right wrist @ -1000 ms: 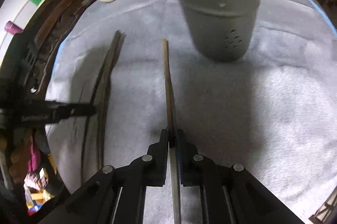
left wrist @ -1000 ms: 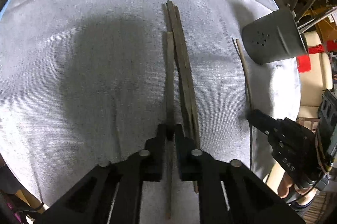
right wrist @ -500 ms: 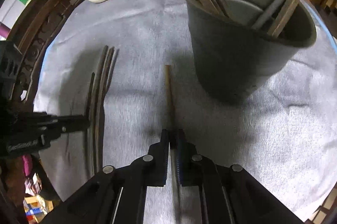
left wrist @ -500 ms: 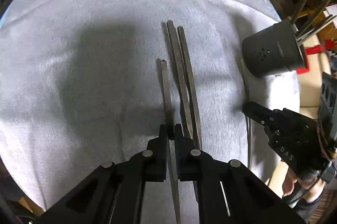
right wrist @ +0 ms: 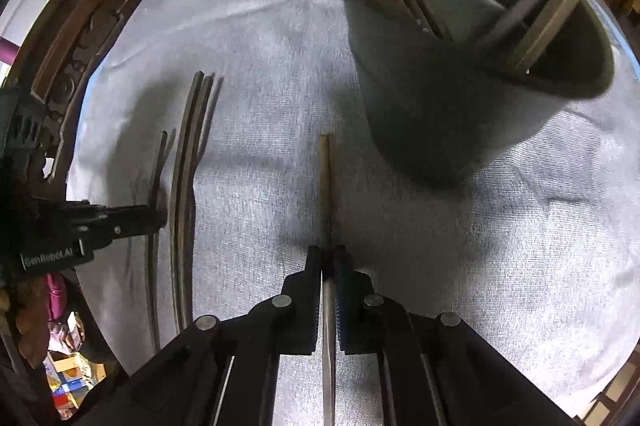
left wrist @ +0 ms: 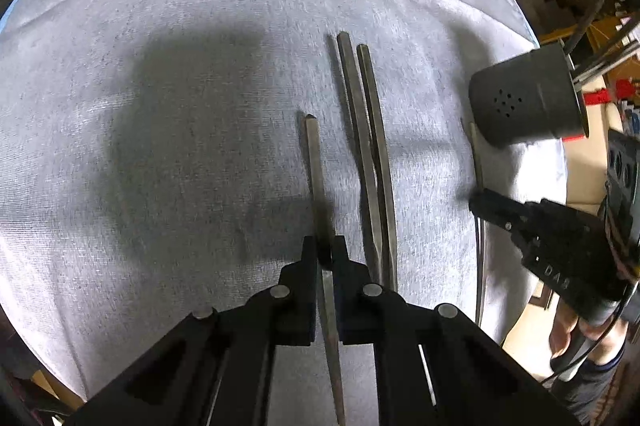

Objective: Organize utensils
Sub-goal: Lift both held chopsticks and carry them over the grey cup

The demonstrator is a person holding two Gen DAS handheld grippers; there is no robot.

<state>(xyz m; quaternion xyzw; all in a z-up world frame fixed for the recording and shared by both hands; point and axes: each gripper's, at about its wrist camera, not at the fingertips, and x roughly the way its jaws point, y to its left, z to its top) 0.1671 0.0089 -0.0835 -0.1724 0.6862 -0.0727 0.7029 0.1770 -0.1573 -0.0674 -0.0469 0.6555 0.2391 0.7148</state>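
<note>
Two hand-held grippers at work above a counter [left wrist: 120, 26] covered in grey cloth. The left gripper [left wrist: 325, 253] has its fingers clamped on a dark chopstick [left wrist: 314, 162], which runs straight ahead from between the pads; its jaws have just been closing, and a second ago that stick lay close against the loose pair, whereas now it stands clear of them. The two remaining dark chopsticks [left wrist: 366, 146] lie side by side just to the right of the left fingers. The right gripper [right wrist: 329, 258] has its fingers clamped on a lighter wooden chopstick [right wrist: 325, 182], which likewise points ahead from the pads. The grey utensil holder [right wrist: 460, 98], already carrying several long utensils, now looms ahead and to the right of the right fingers, far closer and seen more from above than a second ago. Both sticks thus appear secured and lifted or nearly so, and the likely next step is to carry each over the holder's rim and drop it in; two chopsticks would then remain to collect.
</note>
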